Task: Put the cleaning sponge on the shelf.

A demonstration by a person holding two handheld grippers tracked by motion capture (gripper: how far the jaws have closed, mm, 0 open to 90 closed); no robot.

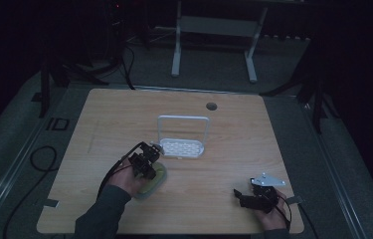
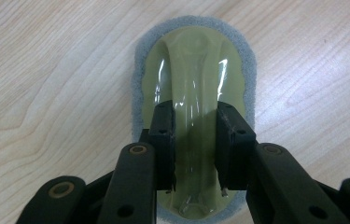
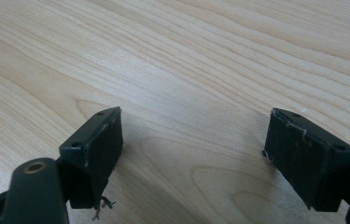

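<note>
Left gripper view: fingers (image 2: 163, 140) clamp scrubber handle (image 2: 195, 93).

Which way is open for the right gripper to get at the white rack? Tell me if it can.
Probably yes. The right gripper rests open near the table's front right corner, holding nothing, and bare wood lies between it and the white rack. The left gripper, on the scrubber, sits off to the side.

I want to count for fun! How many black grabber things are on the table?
2. The left gripper is clamped on the green scrub pad's handle near the table's middle; the right gripper sits open at the near right corner.
</note>
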